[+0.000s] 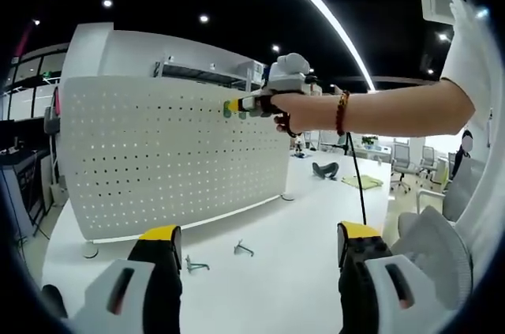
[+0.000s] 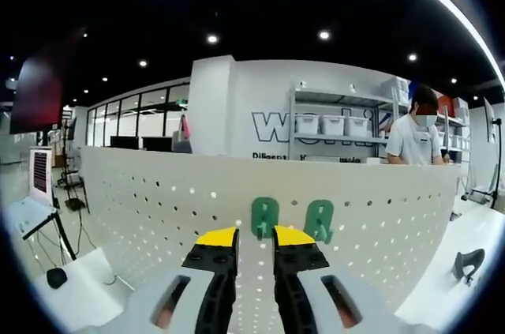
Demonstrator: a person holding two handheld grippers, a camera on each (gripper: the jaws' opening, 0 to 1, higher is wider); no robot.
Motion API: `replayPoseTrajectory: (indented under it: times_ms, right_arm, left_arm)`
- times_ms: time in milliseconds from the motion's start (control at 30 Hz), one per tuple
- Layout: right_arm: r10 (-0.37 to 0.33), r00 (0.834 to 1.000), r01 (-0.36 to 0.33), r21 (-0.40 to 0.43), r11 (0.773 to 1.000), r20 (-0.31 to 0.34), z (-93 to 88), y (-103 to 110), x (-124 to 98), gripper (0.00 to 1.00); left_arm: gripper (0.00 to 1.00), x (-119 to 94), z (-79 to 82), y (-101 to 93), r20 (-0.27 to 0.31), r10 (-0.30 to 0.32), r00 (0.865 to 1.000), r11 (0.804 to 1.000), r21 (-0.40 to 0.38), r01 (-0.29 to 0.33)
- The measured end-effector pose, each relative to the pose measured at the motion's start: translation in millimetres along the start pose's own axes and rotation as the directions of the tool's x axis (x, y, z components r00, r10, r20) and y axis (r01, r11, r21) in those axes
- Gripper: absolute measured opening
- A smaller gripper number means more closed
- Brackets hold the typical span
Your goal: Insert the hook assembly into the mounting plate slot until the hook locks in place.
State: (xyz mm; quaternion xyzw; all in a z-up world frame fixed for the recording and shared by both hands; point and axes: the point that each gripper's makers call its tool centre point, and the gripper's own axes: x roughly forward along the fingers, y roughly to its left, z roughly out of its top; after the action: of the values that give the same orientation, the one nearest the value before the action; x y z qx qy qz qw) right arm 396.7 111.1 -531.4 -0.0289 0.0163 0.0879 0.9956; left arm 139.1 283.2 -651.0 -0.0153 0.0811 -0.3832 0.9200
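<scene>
In the left gripper view, we see our left gripper [image 1: 258,251] low in the picture. Its two jaws have yellow tips and black bodies, and they are spread wide apart with nothing between them. Under them is a smooth white table [image 1: 300,271]. Two small green hooks lie flat on it, one hook [image 1: 195,264] near the left jaw and another hook [image 1: 244,249] a little further in. Behind them stands a tall white board [image 1: 158,152] full of small round holes in neat rows. It looks thin and hard, and it bends a little like a curved wall. A person's hand [image 1: 304,111] holds the right gripper [image 1: 230,107] up against the board. We can see its yellow tip touching the board, but we cannot tell from here what it holds.

In the right gripper view, we look along the right gripper [image 2: 256,237] from close up. Its yellow-tipped jaws are nearly together, with a thin gap. They sit just under a green hook piece [image 2: 264,216] on the board [image 2: 142,200], and we cannot tell if they pinch it. A second green hook piece [image 2: 319,218] sits just beside it on the board. Both are flat plastic with rounded tops. Behind the board, a person in a white shirt [image 2: 416,140] stands by metal shelves [image 2: 339,125] with white boxes.
</scene>
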Motion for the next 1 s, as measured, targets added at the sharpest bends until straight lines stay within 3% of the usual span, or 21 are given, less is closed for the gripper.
replayPoseTrajectory:
  times_ms: [367, 1000]
  right_arm:
    - [-0.002, 1.000, 0.002, 0.017, 1.000, -0.001, -12.6, -6, -21, 0.16]
    - [0.034, 0.997, -0.030, 0.049, 0.998, -0.072, -57.7, -1, -43, 0.16]
  left_arm:
    - [0.83, 2, 1.7, -10.4, 0.000, -0.015, 1.000, 1.000, 0.009, 0.015]
    - [0.83, 5, 3.3, -26.0, -0.020, -0.032, 0.999, 0.999, 0.026, 0.033]
